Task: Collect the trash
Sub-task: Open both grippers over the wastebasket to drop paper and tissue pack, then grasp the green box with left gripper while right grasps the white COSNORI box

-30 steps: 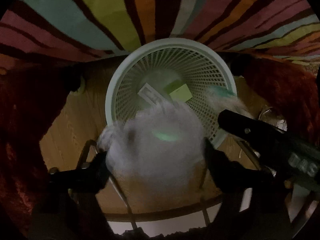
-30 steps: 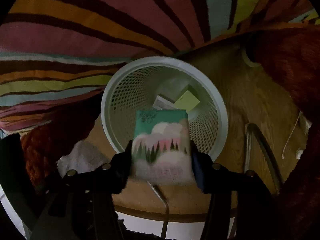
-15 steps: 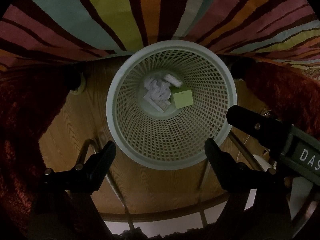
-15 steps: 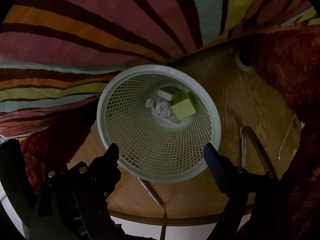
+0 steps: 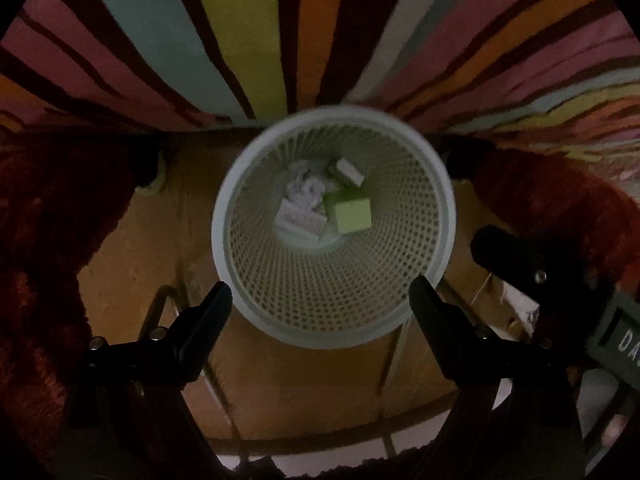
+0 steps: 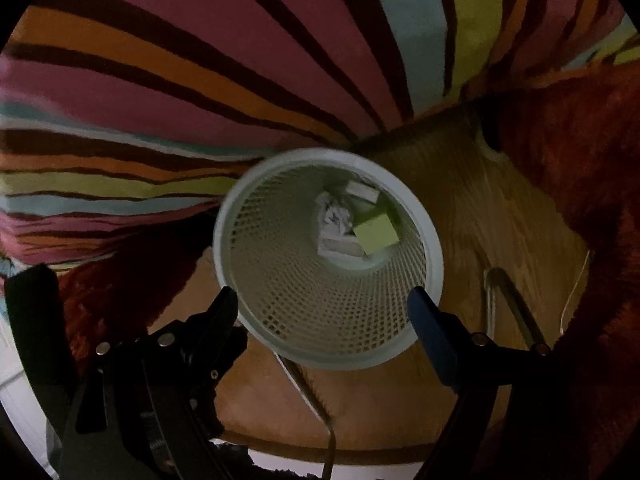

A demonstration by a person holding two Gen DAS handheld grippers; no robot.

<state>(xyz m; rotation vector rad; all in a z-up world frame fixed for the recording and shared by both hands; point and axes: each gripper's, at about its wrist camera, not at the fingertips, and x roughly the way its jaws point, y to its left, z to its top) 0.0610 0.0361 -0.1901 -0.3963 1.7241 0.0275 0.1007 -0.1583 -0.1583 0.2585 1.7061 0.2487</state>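
Rug (image 5: 248, 40) in bright stripes fills the top of both views, with wood floor (image 5: 132, 264) below it and dark red shag (image 5: 44, 216) at the sides. Bin (image 5: 224, 248), a white mesh basket, stands upright on the wood at the rug's edge, seen from above. Left gripper (image 5: 320, 294) hovers over the bin's near rim with its jaws spread wide and nothing between them. Right gripper (image 6: 322, 298) hangs likewise over the near rim, jaws apart and bare; one of its fingers also shows at the right edge of the left view. Trash lies at the bottom of the bin: crumpled paper (image 5: 304, 192) on the left, a yellow-green pad (image 5: 353, 216) just beside it on the right, a small white box (image 5: 350, 171) behind them, and a flat white piece (image 5: 298, 220) under the paper.
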